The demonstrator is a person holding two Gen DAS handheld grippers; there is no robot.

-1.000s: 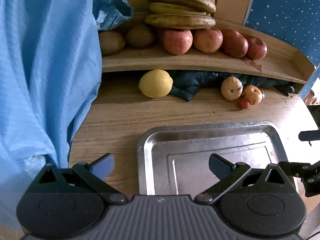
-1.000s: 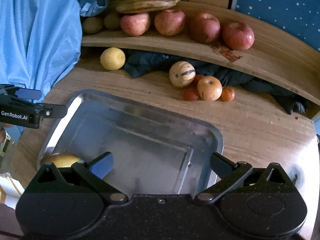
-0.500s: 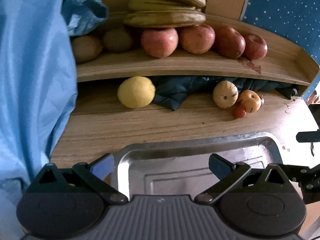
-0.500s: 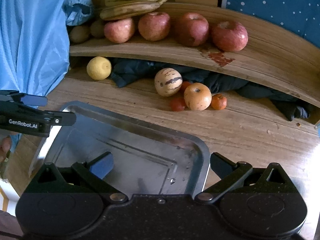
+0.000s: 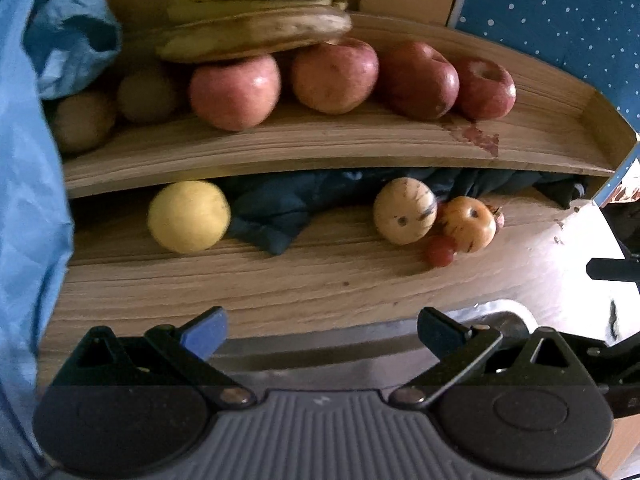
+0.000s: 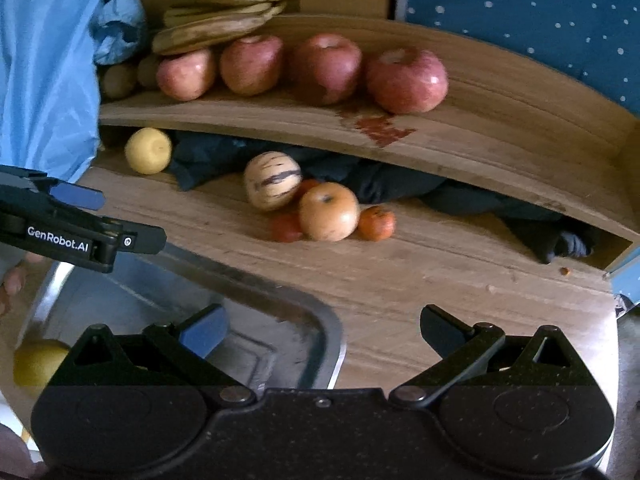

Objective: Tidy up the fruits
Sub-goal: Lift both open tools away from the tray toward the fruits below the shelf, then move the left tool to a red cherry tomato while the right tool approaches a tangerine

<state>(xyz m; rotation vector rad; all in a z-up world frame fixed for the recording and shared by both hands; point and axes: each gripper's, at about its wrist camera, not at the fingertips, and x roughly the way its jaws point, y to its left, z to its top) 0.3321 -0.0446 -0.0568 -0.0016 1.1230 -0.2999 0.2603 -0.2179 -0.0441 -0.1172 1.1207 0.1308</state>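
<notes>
Fruits lie on two levels, and from the left it starts with a blue plastic sheet (image 5: 28, 200) hanging beside the wooden shelf (image 5: 320, 148), where two brownish round fruits (image 5: 116, 108) sit in shadow, then bananas (image 5: 256, 28) stacked partly on a row of four red apples (image 5: 352, 76); below, on the surface (image 5: 320, 280), a yellow lemon-like fruit (image 5: 188, 216) rests against a dark cloth (image 5: 276, 212), and further right a striped pale melon (image 6: 273, 186) touches an orange-yellow apple (image 6: 329, 212) with small red and orange fruits (image 6: 376, 222) tucked round them. Nearest us a metal tray (image 6: 280, 304) holds one yellow fruit (image 6: 36, 360) at its left edge. The left tool (image 5: 320, 328) hangs over the tray's far rim with its jaws spread wide and nothing between them; the right tool (image 6: 322, 330) is likewise wide apart and empty over the tray's right corner. My guess is a loose fruit is the next pick: for the lemon-like one, come in level under the shelf edge, straddle its widest part clear of the cloth, and close gently so it doesn't roll. The cluster is trickier, since lifting the apple may set the small ones rolling. The only writing is "GenRobot.AI" on the side of the left tool, seen from the right camera
</notes>
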